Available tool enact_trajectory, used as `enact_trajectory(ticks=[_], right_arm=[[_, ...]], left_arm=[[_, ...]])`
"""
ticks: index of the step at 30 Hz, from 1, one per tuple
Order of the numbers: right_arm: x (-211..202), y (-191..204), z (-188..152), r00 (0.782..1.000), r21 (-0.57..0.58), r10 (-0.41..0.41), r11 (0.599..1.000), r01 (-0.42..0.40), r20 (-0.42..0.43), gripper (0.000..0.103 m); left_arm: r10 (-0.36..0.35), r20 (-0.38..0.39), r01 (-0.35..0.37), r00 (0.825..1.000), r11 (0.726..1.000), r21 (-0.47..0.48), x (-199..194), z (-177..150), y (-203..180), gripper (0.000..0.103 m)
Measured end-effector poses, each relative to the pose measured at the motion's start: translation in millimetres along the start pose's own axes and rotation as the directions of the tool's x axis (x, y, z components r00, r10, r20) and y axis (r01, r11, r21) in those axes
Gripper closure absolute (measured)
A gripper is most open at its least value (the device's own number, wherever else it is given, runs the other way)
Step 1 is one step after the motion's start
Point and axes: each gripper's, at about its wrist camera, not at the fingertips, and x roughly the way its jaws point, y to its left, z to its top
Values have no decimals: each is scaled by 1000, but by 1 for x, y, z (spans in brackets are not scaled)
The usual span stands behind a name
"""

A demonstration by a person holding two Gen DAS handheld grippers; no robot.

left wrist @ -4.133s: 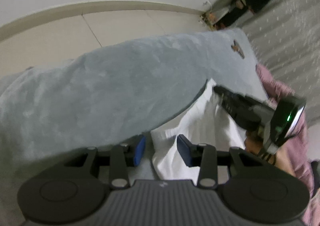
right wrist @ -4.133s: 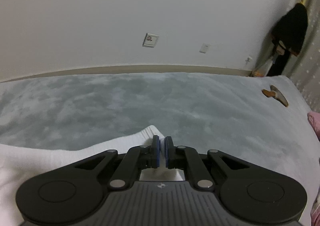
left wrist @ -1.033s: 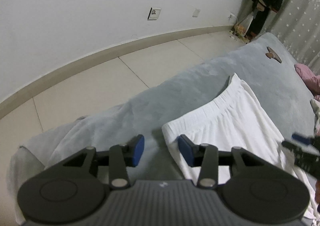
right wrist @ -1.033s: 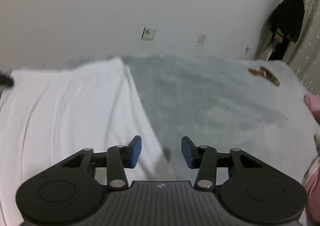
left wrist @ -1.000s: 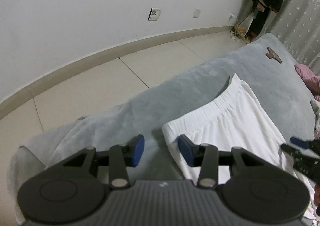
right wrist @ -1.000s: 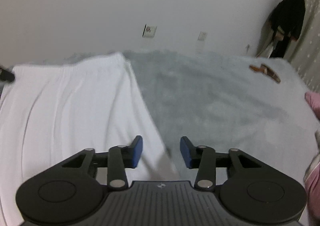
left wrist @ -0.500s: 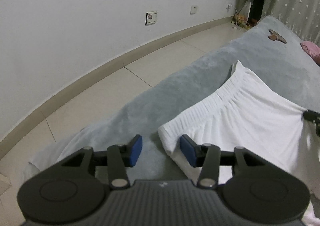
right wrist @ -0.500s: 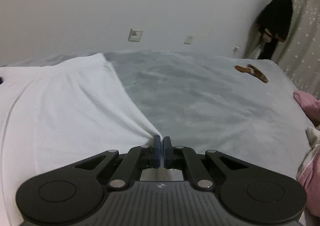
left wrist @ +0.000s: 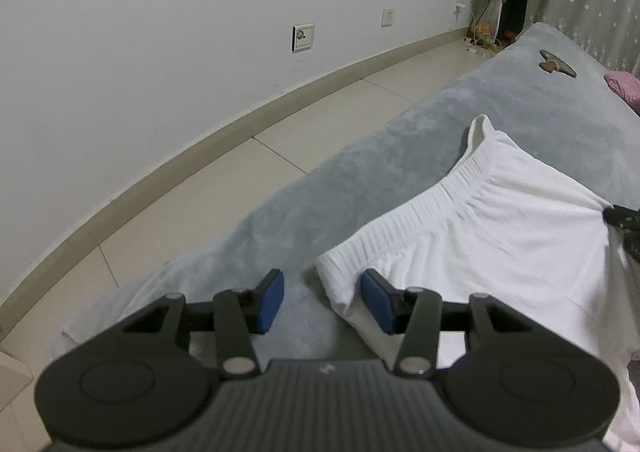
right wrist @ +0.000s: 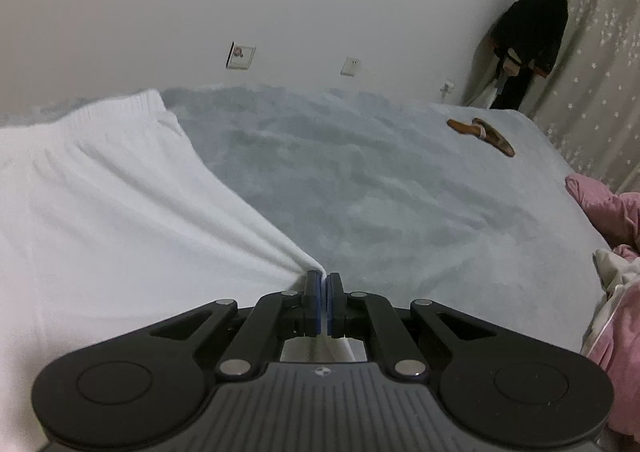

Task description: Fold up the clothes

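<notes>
The white cotton garment with an elastic ribbed waistband lies flat on the grey plush bed cover. The right gripper has its blue pads pressed together on the garment's side edge, and the cloth is drawn into a small peak there. The left gripper has its fingers apart; the waistband corner lies between them, near the right pad, not pinched.

A grey bed carries a brown slipper and pink bedding; a dark coat hangs in the corner.
</notes>
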Motion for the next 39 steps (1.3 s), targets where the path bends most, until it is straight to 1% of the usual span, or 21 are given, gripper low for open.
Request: enact_trajectory(ticks=[2, 3, 4, 6, 11, 15, 19, 24, 29, 35, 39], right_arm=[[-1, 5, 1, 1000, -13, -18, 1000, 18, -2, 97], [-4, 4, 1, 1000, -4, -16, 1000, 16, 4, 90], [-9, 2, 1, 1000, 10, -13, 1000, 13, 12, 79], [-22, -2, 0, 999, 31, -31, 999, 30, 35, 69], [-67, -18, -19, 997, 86, -52, 995, 48, 52, 68], [-115, -30, -57, 998, 170, -47, 985, 41, 34, 67], [-167, -40, -110, 998, 266, -59, 962, 62, -21, 67], [-230, -55, -176, 993, 407, -65, 908, 100, -99, 67], [-283, -68, -235, 984, 534, -71, 832, 149, -164, 67], [-311, -78, -280, 974, 610, -62, 771, 186, -218, 67], [-323, -80, -296, 971, 625, -47, 758, 187, -234, 67]], left_arm=[[1, -1, -1, 1000, 1000, 0, 0, 1, 0, 56], [0, -1, 0, 1000, 1000, -2, 0, 1, 0, 56], [-2, -1, 2, 1000, 1000, -5, 0, 1, 0, 56], [-9, -1, 9, 1000, 1000, -13, 0, 1, 2, 55], [-29, -3, 29, 1000, 999, -42, -3, 1, 9, 55], [-31, 4, 31, 1000, 997, -70, -7, 2, 13, 55], [-13, 25, 15, 1000, 996, -87, -12, 3, 17, 53], [4, 51, 1, 999, 995, -101, -19, 4, 18, 52], [25, 97, -18, 995, 997, -71, -27, 2, 10, 52], [58, 92, -50, 994, 995, -89, -24, 2, 15, 52], [49, 125, -40, 991, 996, -77, -31, -1, 13, 52]])
